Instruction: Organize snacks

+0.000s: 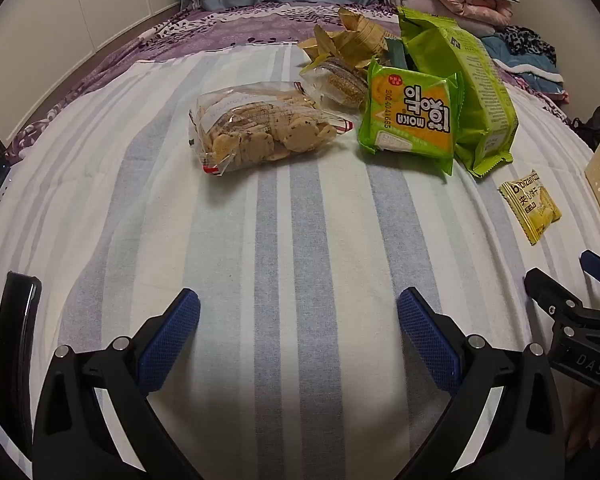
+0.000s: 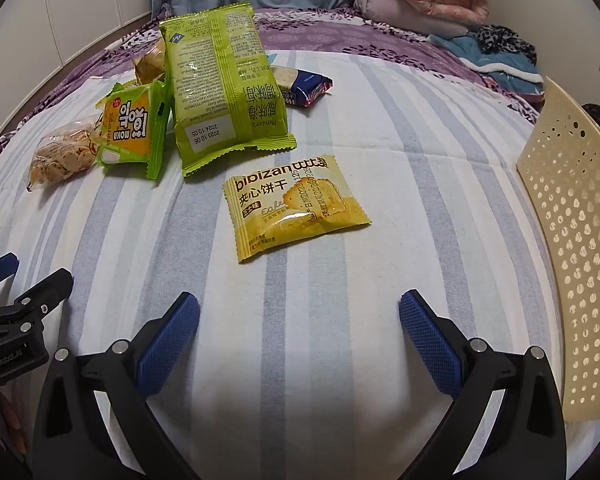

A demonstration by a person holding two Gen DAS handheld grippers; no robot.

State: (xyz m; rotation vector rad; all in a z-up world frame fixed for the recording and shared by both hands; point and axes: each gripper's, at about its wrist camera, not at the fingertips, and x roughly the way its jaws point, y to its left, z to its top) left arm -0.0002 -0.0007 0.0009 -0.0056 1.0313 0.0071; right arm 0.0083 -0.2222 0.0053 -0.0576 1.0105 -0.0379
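Snacks lie scattered on a blue-and-white striped bedsheet (image 2: 300,320). Small yellow foil biscuit packet (image 2: 296,206) lies flat, just ahead of the right gripper (image 2: 300,336), roughly centred on the gap between its jaws, not touching them. Beyond it and left of the jaws: tall green foil snack bag (image 2: 224,92), back label up, leaning over a square green-and-orange cracker pack (image 2: 134,132). Dark blue wrapped biscuit pack (image 2: 304,86) lies behind the green bag, touching it or nearly so.

Clear plastic bag of round speckled crackers (image 1: 260,126) sits well ahead of the left gripper (image 1: 298,340), slightly left of the gap between its jaws. Clear-wrapped sesame sandwich biscuit (image 1: 338,82) and a heap of tan crinkled wrappers (image 1: 352,42) lie further off, right of centre.

Both grippers hover over bare sheet, angled downward, jaws spread wide, nothing between the blue pads.

Cream perforated plastic basket wall (image 2: 572,240) stands just right of the right jaw. Folded bedding pile (image 2: 428,4) sits at the far edge.
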